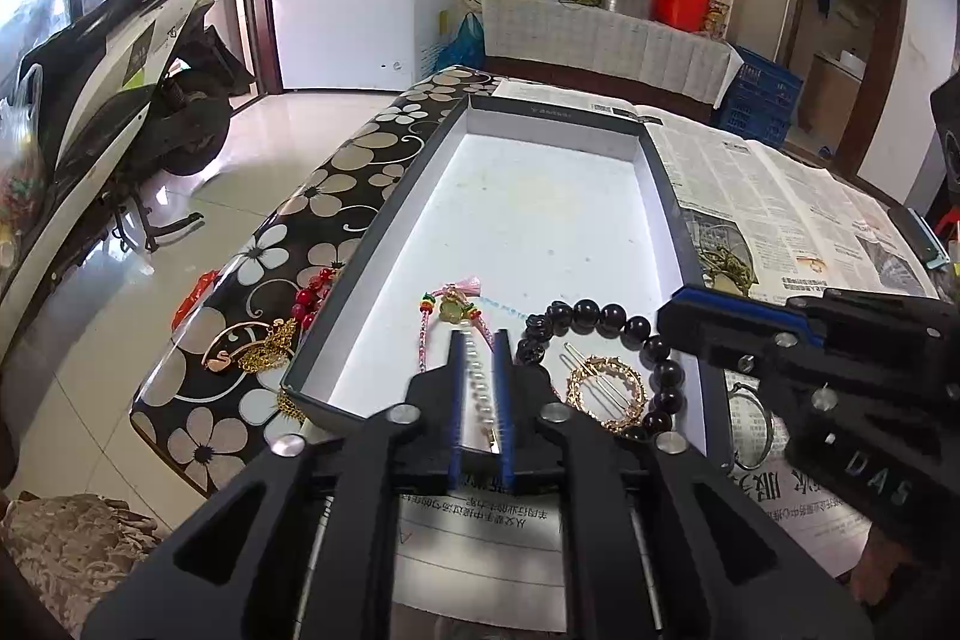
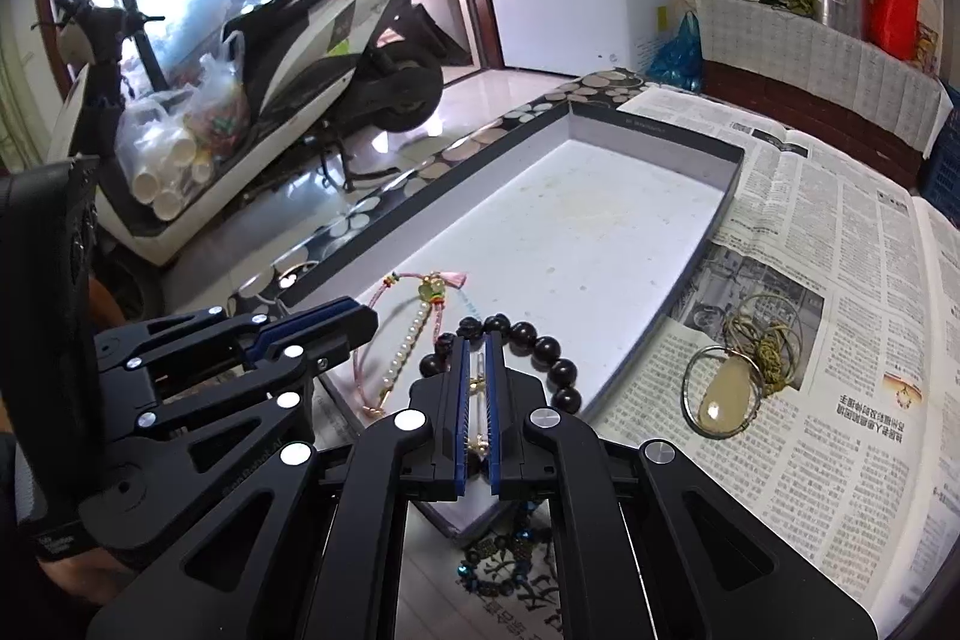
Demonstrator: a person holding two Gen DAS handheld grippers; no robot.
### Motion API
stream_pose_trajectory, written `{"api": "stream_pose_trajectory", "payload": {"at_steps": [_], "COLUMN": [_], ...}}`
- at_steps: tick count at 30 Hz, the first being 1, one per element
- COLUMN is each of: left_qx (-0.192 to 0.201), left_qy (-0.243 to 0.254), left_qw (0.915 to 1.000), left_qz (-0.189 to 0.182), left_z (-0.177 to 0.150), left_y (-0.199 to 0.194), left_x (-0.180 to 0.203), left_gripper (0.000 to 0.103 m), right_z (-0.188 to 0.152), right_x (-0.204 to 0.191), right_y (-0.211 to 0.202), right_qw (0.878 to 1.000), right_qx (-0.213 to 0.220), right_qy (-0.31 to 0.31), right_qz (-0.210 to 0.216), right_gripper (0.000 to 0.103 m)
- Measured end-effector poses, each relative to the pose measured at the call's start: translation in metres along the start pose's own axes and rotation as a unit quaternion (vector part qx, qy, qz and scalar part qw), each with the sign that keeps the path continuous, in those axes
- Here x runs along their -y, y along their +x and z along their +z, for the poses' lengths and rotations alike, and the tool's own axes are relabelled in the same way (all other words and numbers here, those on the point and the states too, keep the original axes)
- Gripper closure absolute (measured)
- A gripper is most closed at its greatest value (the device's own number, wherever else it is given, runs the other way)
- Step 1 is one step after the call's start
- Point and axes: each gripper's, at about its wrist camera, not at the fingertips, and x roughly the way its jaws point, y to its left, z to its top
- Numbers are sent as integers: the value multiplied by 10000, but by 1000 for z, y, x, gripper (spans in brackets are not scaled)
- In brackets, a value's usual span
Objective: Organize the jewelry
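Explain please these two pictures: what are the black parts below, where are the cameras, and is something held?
There is no robot here. A person holds a two-finger gripper in each hand, and each has a camera looking along its fingers. One picture comes from the left gripper, the other from the right gripper. The black parts are their fingers. A shallow grey box holds a pink pearl bracelet, black beads and a gold hair clip. A pale pendant lies on the newspaper, and gold chains lie left of the box. Both grippers hover slightly open; neither seems to hold anything.
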Motion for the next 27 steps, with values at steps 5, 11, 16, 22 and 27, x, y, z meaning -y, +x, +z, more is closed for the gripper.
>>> {"api": "stream_pose_trajectory", "payload": {"at_steps": [5, 11, 16, 22, 27], "left_qx": [82, 75, 187, 198, 47], "left_qy": [-37, 345, 1130, 2207, 2440], "left_qw": [9998, 9981, 9887, 9621, 9514], "left_qz": [-159, -500, -969, -1592, -1879], "left_z": [-1, -1, -9, -30, -35], "left_y": [-6, -4, -12, -20, -14], "left_x": [0, 25, 62, 106, 122], "left_gripper": [54, 46, 36, 33, 29], "right_z": [-10, -14, -19, -22, -21], "right_x": [32, 62, 74, 68, 76], "right_y": [-10, -16, -11, -9, -14], "right_qw": [9991, 9972, 9957, 9962, 9951], "right_qx": [92, 29, -151, -318, -291], "right_qy": [416, 725, 850, 451, 651], "right_qz": [35, -204, -338, -680, -692], "right_gripper": [96, 92, 67, 45, 40]}}
